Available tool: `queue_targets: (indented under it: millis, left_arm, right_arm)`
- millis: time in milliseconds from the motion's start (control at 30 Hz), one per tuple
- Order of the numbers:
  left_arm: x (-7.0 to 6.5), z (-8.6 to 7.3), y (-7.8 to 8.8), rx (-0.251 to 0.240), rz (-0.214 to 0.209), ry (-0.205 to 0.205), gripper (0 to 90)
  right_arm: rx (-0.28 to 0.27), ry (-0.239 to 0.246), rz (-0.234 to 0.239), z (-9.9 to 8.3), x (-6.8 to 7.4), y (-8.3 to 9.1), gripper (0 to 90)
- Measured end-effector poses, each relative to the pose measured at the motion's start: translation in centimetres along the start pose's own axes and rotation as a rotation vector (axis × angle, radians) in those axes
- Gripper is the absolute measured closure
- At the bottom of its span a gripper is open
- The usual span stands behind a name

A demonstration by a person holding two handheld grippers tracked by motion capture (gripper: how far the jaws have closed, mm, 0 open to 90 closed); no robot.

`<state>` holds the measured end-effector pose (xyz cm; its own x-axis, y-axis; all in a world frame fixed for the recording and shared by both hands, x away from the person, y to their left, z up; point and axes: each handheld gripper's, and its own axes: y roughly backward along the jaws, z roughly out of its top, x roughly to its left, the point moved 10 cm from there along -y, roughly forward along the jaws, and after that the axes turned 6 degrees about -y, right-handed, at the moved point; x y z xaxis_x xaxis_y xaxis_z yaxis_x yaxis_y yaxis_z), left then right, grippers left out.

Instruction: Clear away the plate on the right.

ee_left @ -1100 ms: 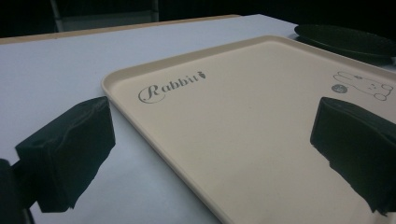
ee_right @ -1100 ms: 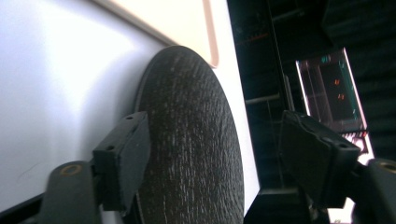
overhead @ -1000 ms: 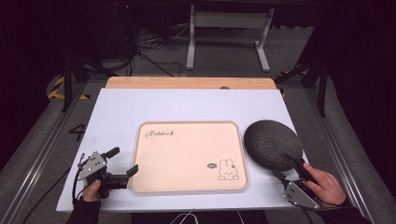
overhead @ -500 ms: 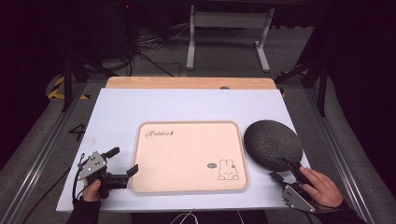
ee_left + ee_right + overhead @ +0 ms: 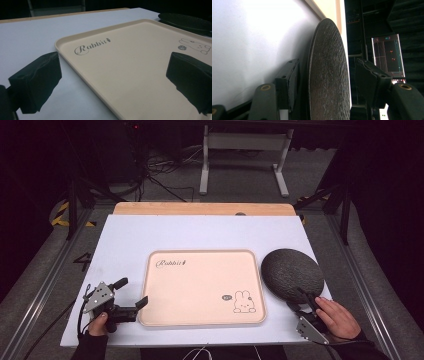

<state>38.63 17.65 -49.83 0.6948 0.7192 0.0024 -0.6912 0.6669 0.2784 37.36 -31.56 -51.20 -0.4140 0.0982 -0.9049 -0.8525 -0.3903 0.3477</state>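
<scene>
Your right hand-held gripper (image 5: 301,298) straddles the near rim of the dark textured plate (image 5: 292,273); its jaws have just been closing, one under the rim, one above, a gap still showing on the upper side. The plate sits at the desk (image 5: 200,232) right edge, just beside the beige rabbit tray (image 5: 200,287). Your left hand-held gripper (image 5: 131,292) is spread wide across the tray's left rim, not touching.
</scene>
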Motion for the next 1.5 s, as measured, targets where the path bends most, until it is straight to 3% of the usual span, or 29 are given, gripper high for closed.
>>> queue_targets:
  millis: [200, 567, 800, 1233, 1500]
  left_arm:
    - [0.0, 0.0, 0.0, 0.000, -0.001, 0.000, 0.8]
    - [0.0, 0.0, 0.0, 0.000, -0.001, 0.000, 0.8]
    - [0.0, 0.0, 0.0, -0.001, -0.002, 0.001, 0.8]
    - [0.0, 0.0, 0.0, -0.004, 0.002, 0.004, 0.8]
    - [0.1, 0.0, 0.0, -0.002, 0.003, 0.005, 0.8]
  right_arm:
    - [0.016, 0.012, -0.002, 0.0, 0.2, -0.2, 46.0]
    - [0.069, 0.090, -0.020, -0.3, 0.3, -0.8, 57.9]
    - [0.082, 0.068, -0.013, -0.7, 0.3, -1.2, 62.3]
    - [0.131, 0.036, 0.022, -0.8, 1.0, -1.4, 82.2]
    - [0.172, 0.024, 0.021, -0.7, 1.1, -1.4, 83.4]
